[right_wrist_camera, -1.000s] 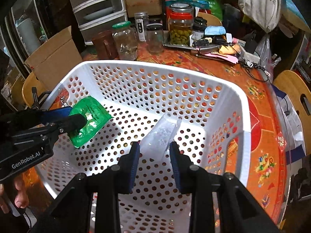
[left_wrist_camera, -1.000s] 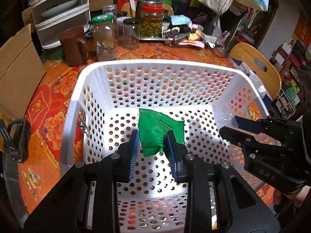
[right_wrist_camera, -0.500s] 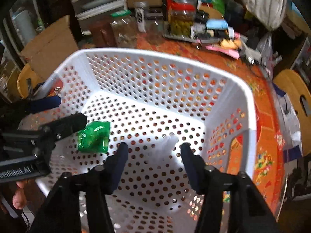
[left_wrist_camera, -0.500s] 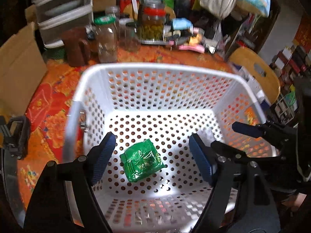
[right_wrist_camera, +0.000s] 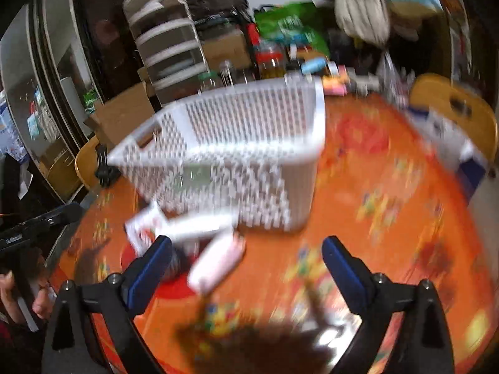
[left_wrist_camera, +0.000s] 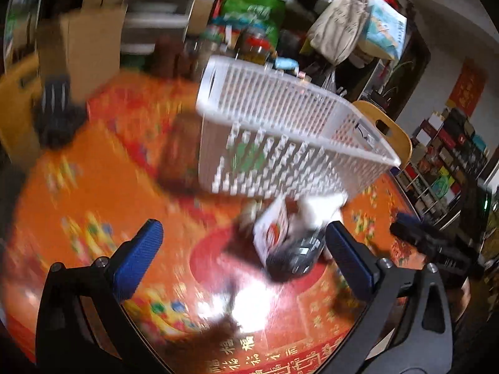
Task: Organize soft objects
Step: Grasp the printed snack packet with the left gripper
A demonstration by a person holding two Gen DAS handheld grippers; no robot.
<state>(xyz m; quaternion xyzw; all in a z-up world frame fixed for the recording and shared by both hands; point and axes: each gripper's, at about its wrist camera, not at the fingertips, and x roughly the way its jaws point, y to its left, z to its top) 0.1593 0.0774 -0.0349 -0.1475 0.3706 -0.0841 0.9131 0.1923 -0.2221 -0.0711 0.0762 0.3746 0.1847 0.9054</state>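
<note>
Both views are motion-blurred. The white perforated basket (left_wrist_camera: 280, 143) stands on the orange table, and the green packet (left_wrist_camera: 246, 155) shows through its wall. It also shows in the right wrist view (right_wrist_camera: 237, 152). A small pile lies in front of the basket: a white-and-red packet (left_wrist_camera: 271, 233), a dark packet (left_wrist_camera: 296, 255) and a white soft item (left_wrist_camera: 318, 212). In the right wrist view a pink-white soft packet (right_wrist_camera: 218, 261) lies there too. My left gripper (left_wrist_camera: 243, 258) is open and empty above the table. My right gripper (right_wrist_camera: 246, 268) is open and empty.
Jars, drawers (right_wrist_camera: 168, 50), cardboard boxes and bags crowd the far side of the table. A wooden chair (left_wrist_camera: 386, 134) stands at the right. The orange patterned tablecloth (left_wrist_camera: 93, 218) covers the near table. A dark brown blurred thing (right_wrist_camera: 249, 349) lies close below the right gripper.
Both grippers have pulled back out of the basket and dropped low over the table in front of it. Both jaws opened wider. The green and clear packets stayed in the basket.
</note>
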